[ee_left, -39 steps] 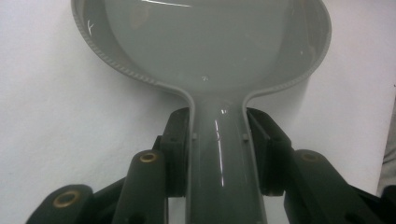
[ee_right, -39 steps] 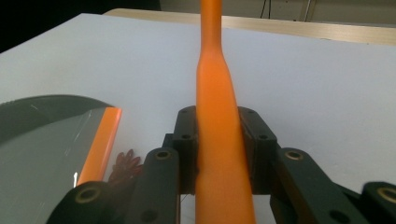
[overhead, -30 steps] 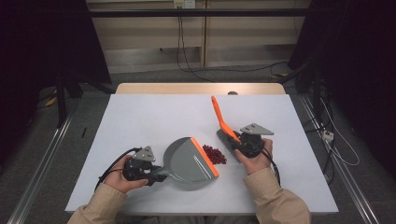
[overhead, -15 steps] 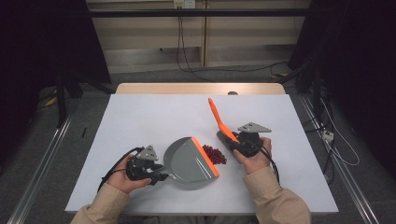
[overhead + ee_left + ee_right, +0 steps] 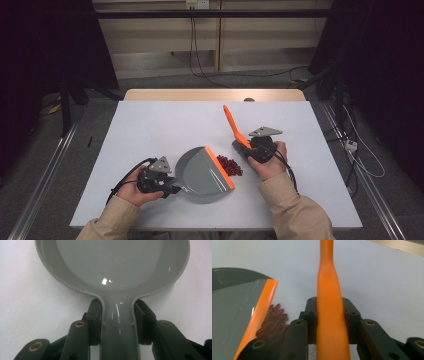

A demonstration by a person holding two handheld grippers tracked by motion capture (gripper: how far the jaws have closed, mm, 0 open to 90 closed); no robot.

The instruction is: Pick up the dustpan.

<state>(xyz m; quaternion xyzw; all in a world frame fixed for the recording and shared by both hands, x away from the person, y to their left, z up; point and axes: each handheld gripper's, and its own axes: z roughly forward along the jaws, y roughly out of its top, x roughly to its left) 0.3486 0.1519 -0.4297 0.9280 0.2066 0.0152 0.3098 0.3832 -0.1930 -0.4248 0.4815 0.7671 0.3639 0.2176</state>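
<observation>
A grey dustpan (image 5: 202,172) with an orange lip (image 5: 220,167) lies on the white table (image 5: 150,125). My left gripper (image 5: 174,188) is shut on its handle; the jaws have just been closing on it. In the left gripper view the pads (image 5: 96,315) press both sides of the handle below the pan (image 5: 112,265). My right gripper (image 5: 245,141) is shut on an orange brush handle (image 5: 231,120) that points away, after its jaws just closed tighter. A small pile of red beans (image 5: 230,165) lies against the lip. The beans (image 5: 273,321) show left of the handle (image 5: 327,270).
The table's wooden back edge (image 5: 215,95) lies far from both hands. Broad bare tabletop extends behind and to the left of the dustpan. Black cables trail from both grippers along the beige sleeves (image 5: 295,210). Dark floor with cables (image 5: 350,145) surrounds the table.
The right gripper has shifted slightly left, and the brush handle's far tip has swung a little left. The left gripper and dustpan have stayed put.
</observation>
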